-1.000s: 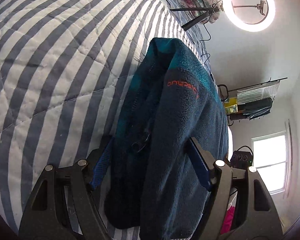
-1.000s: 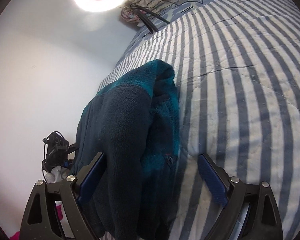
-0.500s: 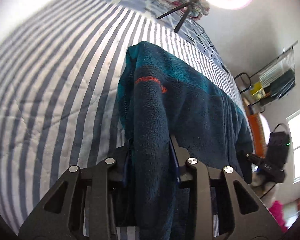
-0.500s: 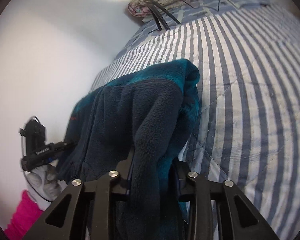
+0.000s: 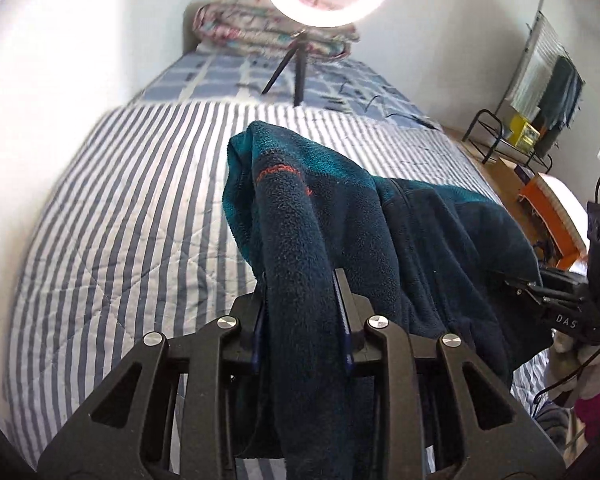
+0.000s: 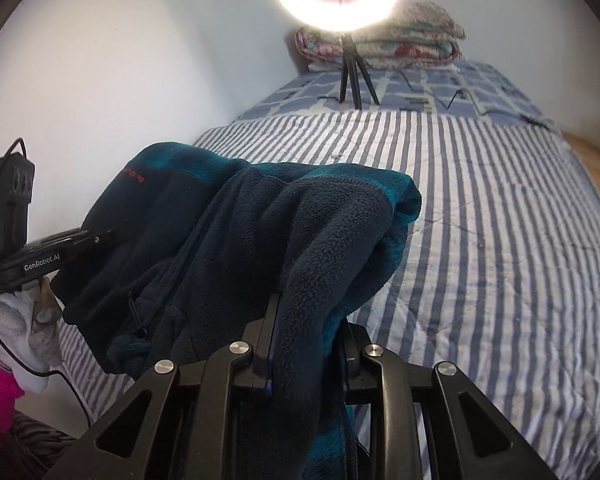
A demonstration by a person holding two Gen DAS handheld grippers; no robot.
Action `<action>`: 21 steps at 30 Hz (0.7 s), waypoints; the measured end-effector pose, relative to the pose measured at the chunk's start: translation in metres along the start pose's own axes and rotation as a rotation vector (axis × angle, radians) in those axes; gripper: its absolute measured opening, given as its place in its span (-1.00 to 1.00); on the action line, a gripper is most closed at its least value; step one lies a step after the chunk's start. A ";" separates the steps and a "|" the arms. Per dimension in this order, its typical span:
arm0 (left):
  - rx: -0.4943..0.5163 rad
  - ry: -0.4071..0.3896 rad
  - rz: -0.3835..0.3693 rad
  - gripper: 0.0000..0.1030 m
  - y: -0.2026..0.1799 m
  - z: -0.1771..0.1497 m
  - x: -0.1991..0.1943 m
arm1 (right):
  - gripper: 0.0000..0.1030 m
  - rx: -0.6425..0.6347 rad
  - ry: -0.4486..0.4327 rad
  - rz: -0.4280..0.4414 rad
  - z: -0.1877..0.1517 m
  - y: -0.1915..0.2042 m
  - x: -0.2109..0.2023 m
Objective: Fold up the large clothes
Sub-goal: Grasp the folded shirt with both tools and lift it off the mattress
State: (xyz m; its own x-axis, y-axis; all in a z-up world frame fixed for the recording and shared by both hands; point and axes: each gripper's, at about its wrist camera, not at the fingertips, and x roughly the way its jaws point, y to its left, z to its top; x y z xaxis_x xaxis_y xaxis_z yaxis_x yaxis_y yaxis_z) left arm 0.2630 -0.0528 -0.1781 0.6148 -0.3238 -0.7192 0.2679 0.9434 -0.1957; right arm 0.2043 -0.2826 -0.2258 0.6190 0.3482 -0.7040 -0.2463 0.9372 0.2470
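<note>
Clamping a thick roll of the fleece [image 5: 380, 232], the left gripper [image 5: 300, 320] has its jaws closing tighter on the cloth. The right gripper [image 6: 306, 344] pinches another bunch of the same fleece [image 6: 260, 240], its jaws closing too. Between them the garment hangs bunched and lifted, near the left half of the striped bed [image 5: 120, 220], its far end drooping toward the quilt. By this look, only the pickup is done: no neat fold shows yet. Spreading it flat and folding sleeves and body remain.
</note>
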 end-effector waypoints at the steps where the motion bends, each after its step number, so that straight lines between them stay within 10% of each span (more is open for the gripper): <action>1: 0.011 -0.008 -0.001 -0.48 -0.005 -0.001 -0.004 | -0.60 -0.008 -0.009 -0.007 -0.001 0.000 -0.004; 21: 0.129 -0.070 -0.070 -0.49 -0.077 0.045 0.017 | -0.62 -0.103 -0.113 -0.122 0.038 -0.037 -0.036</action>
State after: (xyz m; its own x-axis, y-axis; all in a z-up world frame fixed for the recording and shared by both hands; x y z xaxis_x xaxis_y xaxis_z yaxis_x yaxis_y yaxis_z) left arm 0.2860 -0.1347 -0.1458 0.6404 -0.3965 -0.6579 0.4017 0.9029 -0.1531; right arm 0.2195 -0.3293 -0.1839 0.7275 0.2377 -0.6436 -0.2357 0.9676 0.0909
